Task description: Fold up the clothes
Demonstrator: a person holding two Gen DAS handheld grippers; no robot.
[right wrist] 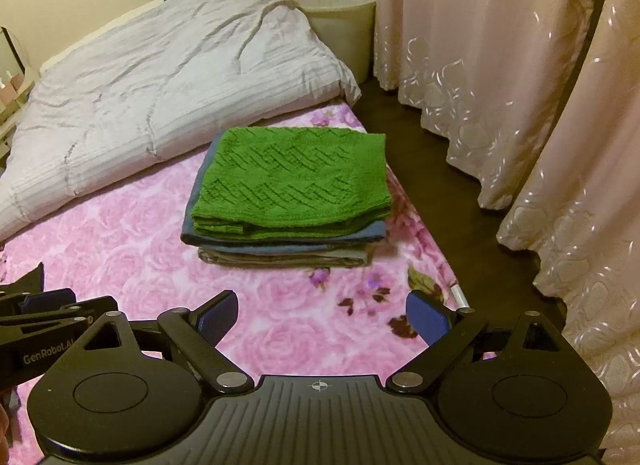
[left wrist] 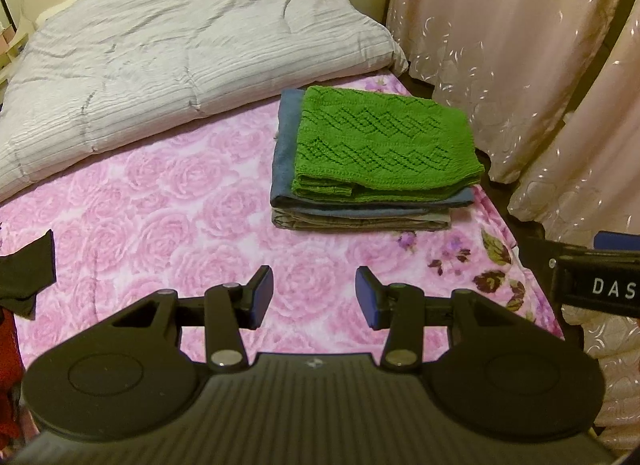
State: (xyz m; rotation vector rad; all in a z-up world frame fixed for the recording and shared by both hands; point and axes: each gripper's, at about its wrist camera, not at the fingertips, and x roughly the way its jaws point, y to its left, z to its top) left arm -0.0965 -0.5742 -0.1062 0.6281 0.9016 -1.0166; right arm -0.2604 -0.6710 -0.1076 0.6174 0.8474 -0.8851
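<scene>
Two wrist views over a bed (left wrist: pixel 168 201) covered by a pink rose-patterned blanket (right wrist: pixel 120 233). The left gripper (left wrist: pixel 315 297) hangs above bare blanket with its jaws released, a clear gap between the blue pads (left wrist: pixel 366 297) and nothing in it. The right gripper (right wrist: pixel 322 315) likewise stands with its jaws spread wide and empty over the blanket's near edge; each gripper shows at the margin of the other's view, the two side by side.

The folded clothes form one stack (left wrist: pixel 372 169) lying on the blanket towards the bed's right side, ahead of both grippers and apart from them. On top lies a green knitted garment (right wrist: pixel 292 181) (openwork zigzag pattern, folded edge facing the cameras); beneath it a blue garment (left wrist: pixel 286 145) projects at the left and front; a grey-olive garment (right wrist: pixel 280 257) sits at the bottom. The stack's edges are roughly aligned.

Behind the stack a rumpled grey duvet (left wrist: pixel 172 49) covers the far part of the bed. A dark piece of cloth (left wrist: pixel 28 277) lies at the left margin of the left view, with red fabric (left wrist: pixel 8 377) below it. Pale pink embroidered curtains (right wrist: pixel 500 65) hang along the right, a dark floor (right wrist: pixel 432 169) strip between them and the bed.
</scene>
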